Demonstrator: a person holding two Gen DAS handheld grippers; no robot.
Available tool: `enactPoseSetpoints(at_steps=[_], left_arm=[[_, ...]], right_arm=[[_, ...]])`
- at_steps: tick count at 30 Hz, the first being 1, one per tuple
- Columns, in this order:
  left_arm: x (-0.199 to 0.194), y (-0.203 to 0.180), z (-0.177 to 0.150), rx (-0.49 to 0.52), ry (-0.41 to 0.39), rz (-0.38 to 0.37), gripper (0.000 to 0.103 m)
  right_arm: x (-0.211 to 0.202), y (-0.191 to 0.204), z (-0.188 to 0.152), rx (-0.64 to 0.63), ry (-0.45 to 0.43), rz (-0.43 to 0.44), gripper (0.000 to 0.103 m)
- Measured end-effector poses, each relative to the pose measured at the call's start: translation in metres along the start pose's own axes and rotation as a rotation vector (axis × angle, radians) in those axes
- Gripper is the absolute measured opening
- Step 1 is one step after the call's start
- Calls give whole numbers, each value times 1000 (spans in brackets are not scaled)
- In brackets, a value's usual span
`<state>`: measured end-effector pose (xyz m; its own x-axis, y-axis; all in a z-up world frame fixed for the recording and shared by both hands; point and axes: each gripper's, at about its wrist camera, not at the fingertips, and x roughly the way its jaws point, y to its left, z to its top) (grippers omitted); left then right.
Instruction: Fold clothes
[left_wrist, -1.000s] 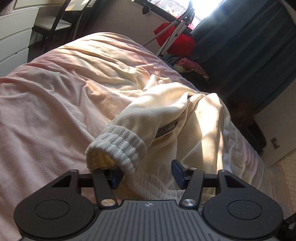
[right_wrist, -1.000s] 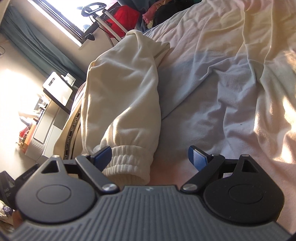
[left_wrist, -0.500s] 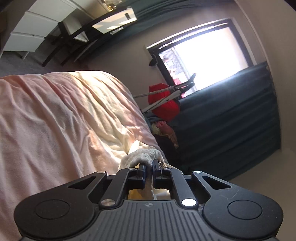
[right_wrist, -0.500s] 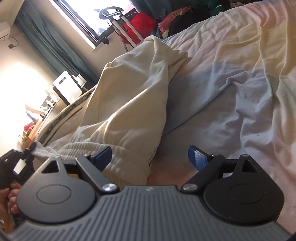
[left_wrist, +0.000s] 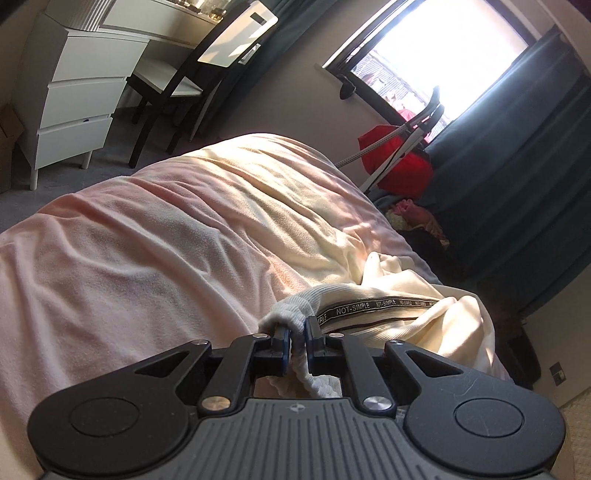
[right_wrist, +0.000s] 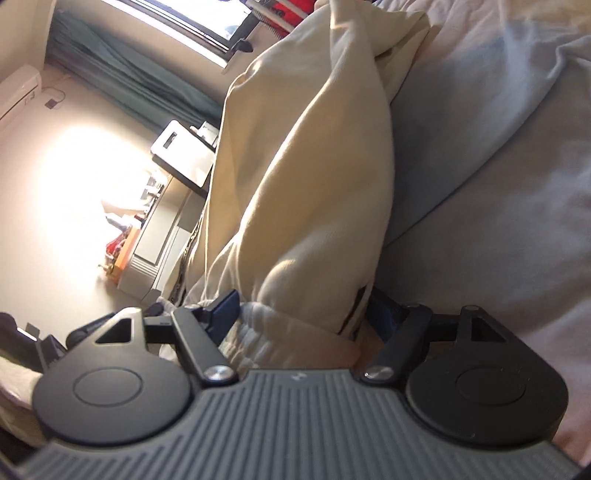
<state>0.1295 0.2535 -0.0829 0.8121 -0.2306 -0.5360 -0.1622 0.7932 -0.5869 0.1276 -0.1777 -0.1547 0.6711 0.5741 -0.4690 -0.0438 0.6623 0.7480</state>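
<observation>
Trousers (left_wrist: 436, 321) of cream cloth lie along the edge of the bed (left_wrist: 155, 266), nearest the window (left_wrist: 424, 55); the left gripper (left_wrist: 296, 338) is clamped tight on one ribbed cuff (left_wrist: 291, 314), likely to lift that leg; the right gripper (right_wrist: 303, 314) is closing its wide jaws around the other cuff (right_wrist: 280, 332), which sits between them, though I cannot tell whether the pads press it yet; matching the two cuffs would start the fold; a pink blanket (left_wrist: 110, 295) covers the bed, wrinkled and sunlit; white drawers (left_wrist: 81, 92), a chair (left_wrist: 173, 77) and dark curtains (left_wrist: 517, 166) stand around.
</observation>
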Motion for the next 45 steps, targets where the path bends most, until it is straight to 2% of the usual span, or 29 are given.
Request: enactPoseSetpoints(at_steps=[1,2,4,5,7,9,12,16,19,22,25,27,28,29,30,34,37,41,45], left_arm=[[-2,-1,0,9,2,-9,10],[-5,-2,-1,25,5,-17,14],[-9,-6,-2,53,13,-30,20],[-12,-8,-3,65,18,-36,26],[-19,-13,-5,89,29,-44,39],[-27,-19,-8,126,32,-42,57],[-42,-30,-14,213,-6,-5,74],[-47,-38,-16,298,-46,-3,80],[-23,-38,-18,320,12,60,83],[2,-33,-22,332,71,103,81],[20,-29,-24,332,85,122,69],[25,-28,-23,305,77,100,44],[23,-29,-22,292,54,90,41],[20,-33,-20,293,21,73,28],[17,-37,-17,300,0,51,21],[4,-50,11,313,-83,39,19],[10,-49,56,312,-108,59,18],[29,-46,131,315,-116,130,17],[62,-53,196,419,-156,276,17]], right_arm=[[0,4,-2,-35,-2,-17,64],[-1,8,-3,-64,-6,-32,48],[-8,18,-3,-97,-26,-48,35],[-12,23,-3,-113,-36,-56,33],[-22,39,-4,-176,-73,-81,31],[-36,54,-6,-228,-119,-89,30],[-56,70,-8,-283,-180,-94,29],[-56,67,-10,-298,-160,-151,29],[-43,52,-10,-251,-112,-191,29],[-36,40,-10,-202,-93,-193,29],[-34,32,-12,-162,-84,-173,29],[-34,29,-14,-143,-80,-153,29],[-33,28,-15,-136,-77,-144,29],[-33,30,-17,-138,-74,-140,29],[-34,33,-19,-148,-72,-143,29],[-36,57,-33,-121,-83,-110,29],[-18,87,-47,-115,-68,-60,29],[28,128,-66,-78,-39,44,28],[102,178,-71,-94,13,158,28]])
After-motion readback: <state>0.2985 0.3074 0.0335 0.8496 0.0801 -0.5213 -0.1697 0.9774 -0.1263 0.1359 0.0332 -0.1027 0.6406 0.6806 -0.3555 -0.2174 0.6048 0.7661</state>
